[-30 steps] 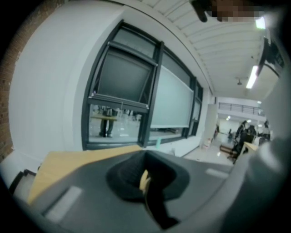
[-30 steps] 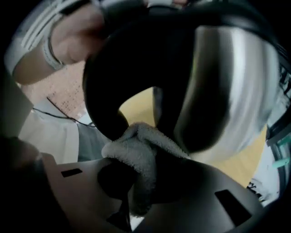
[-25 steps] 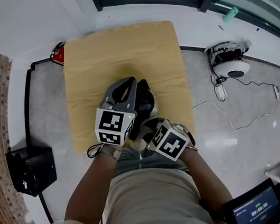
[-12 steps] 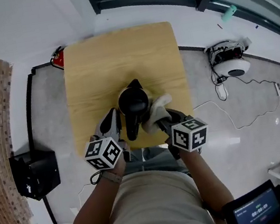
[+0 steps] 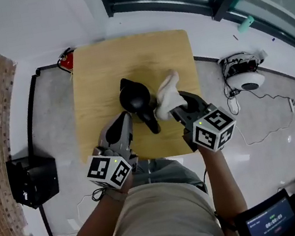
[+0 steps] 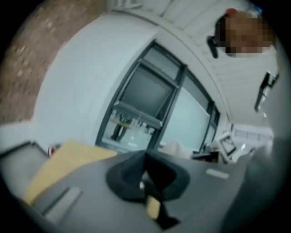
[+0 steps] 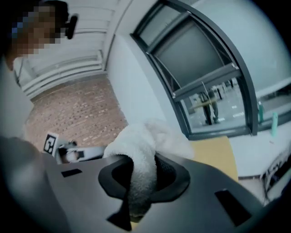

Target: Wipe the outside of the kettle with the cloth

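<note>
Kettle (image 5: 134,96), black, stands near the middle of the wooden surface (image 5: 100,72). From the head view we see it only from above, so its lid and its handle, which reaches toward us, cover most of its outside. The white cloth (image 5: 168,93) is bunched up just beside the kettle on its right. From this angle we cannot tell whether the two touch.

The right gripper (image 5: 175,108) pinches the cloth, and in the head view the cloth covers its tips. The right gripper view shows the grip clearly: a fold of cloth (image 7: 141,159) hangs down between the jaws of the right gripper (image 7: 138,182) and hides the surface right ahead of them.

The left gripper (image 5: 125,117) is near the kettle's handle on its left, apart from it as far as we can see. Its own view is blurred, yet the jaws of the left gripper (image 6: 145,182) are pressed together with nothing between them. That view frames only a corner of the surface and a window beyond. The grippers and our body cover the near edge of the surface.
</note>
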A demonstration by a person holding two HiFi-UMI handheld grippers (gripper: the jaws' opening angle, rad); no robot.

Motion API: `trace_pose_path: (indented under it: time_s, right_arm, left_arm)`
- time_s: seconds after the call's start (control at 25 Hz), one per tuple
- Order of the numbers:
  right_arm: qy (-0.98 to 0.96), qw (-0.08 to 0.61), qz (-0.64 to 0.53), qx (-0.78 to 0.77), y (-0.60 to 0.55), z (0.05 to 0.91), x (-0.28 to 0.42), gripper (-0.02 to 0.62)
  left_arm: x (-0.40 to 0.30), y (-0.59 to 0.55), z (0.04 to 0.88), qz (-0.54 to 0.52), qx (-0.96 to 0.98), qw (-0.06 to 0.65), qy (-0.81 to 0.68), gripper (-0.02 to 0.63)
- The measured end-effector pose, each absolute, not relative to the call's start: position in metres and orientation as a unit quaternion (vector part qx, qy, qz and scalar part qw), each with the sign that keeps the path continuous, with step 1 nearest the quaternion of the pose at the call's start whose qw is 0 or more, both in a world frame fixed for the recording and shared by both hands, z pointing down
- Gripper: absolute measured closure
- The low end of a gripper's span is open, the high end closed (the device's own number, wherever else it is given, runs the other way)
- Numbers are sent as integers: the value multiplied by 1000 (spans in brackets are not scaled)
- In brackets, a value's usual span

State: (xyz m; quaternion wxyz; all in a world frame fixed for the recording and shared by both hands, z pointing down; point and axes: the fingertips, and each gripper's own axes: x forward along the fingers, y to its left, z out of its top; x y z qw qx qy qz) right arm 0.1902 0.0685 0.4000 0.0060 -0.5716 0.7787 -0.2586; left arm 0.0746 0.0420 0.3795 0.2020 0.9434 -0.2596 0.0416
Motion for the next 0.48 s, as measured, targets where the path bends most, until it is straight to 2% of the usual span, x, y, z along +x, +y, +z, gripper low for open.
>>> trace_pose_path:
  time_s: [0.08,0.16,0.24,0.28,0.4,0.48]
  right_arm:
    - [811,-47,-195,-549,70,372,161,525]
    - [821,-166,-144,-526,61,386,126,525]
    - [800,-280,-88,-524,65,406,107,524]
    - [786,-314,-64,-529,74,410,102,525]
    - [751,-368,-42,-547,116,433,101,525]
    - [738,-406,-91,-531,147,476,103,525]
  left_arm:
    - [95,4,341,61,969,62,-233,620]
    - [137,-28,344,133,975,-35,-175,620]
    - [172,-38,376,226,965,-86,-106,620]
    - [182,-36,395,268,955,-106,-74,620]
    - [195,-21,423,321,934,-156,-25,619]
    - [197,-21,424,318,933,-165,-35,617]
